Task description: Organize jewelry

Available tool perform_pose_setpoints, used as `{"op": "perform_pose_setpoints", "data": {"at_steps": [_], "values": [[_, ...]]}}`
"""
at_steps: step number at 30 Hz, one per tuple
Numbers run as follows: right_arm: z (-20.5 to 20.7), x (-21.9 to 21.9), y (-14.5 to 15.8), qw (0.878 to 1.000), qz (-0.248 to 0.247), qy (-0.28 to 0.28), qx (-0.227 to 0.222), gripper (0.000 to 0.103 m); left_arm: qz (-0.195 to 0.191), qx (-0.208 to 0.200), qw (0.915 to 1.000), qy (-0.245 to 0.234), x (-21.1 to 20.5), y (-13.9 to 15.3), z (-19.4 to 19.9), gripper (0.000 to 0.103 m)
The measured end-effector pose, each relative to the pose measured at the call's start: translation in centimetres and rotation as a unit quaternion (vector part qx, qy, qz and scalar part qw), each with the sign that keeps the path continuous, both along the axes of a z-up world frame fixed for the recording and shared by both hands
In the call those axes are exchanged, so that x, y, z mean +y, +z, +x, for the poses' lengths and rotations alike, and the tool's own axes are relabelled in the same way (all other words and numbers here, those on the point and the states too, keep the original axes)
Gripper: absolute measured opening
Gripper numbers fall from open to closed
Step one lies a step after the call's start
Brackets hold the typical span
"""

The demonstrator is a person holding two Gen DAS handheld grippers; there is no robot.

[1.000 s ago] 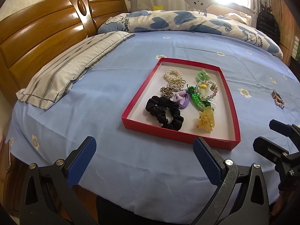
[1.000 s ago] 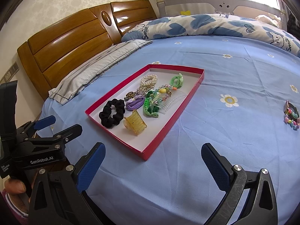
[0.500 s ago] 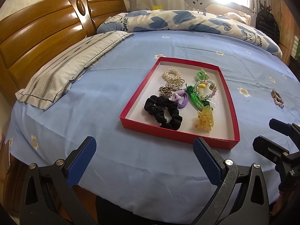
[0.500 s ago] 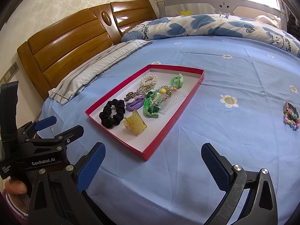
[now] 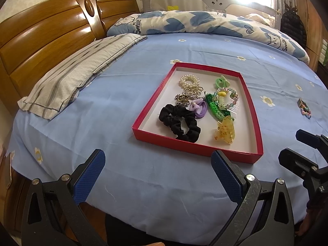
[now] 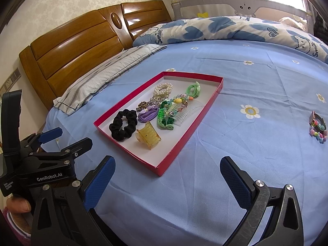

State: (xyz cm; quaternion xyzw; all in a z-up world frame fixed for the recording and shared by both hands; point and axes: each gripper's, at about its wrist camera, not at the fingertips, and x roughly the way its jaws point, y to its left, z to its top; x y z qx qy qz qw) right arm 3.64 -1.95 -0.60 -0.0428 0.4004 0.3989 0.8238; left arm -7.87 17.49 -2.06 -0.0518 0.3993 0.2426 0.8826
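A shallow red tray lies on the blue bedsheet. It holds a black scrunchie, a yellow claw clip, a purple hair tie, a green braided band, a pearl bracelet and a clear comb. A colourful beaded clip lies alone on the sheet, right of the tray. My left gripper is open, near the tray's front edge. My right gripper is open and holds nothing, off the tray's near corner.
A striped grey pillow lies left by the wooden headboard. A blue-and-white quilt is bunched along the far side. The bed's near edge runs just under both grippers.
The left wrist view has shifted slightly, so the tray sits a little higher in it. Both grippers stay open and nothing in the tray has moved.
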Motion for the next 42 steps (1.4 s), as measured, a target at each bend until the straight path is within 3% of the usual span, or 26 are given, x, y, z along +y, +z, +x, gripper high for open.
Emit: {"op": "perform_pose_setpoints", "data": {"at_steps": [42], "values": [[-0.18, 0.14, 0.84, 1.0, 0.004, 0.001, -0.006, 0.103, 0.008, 0.002, 0.9999, 0.007, 0.08, -0.04, -0.08, 0.103]]}}
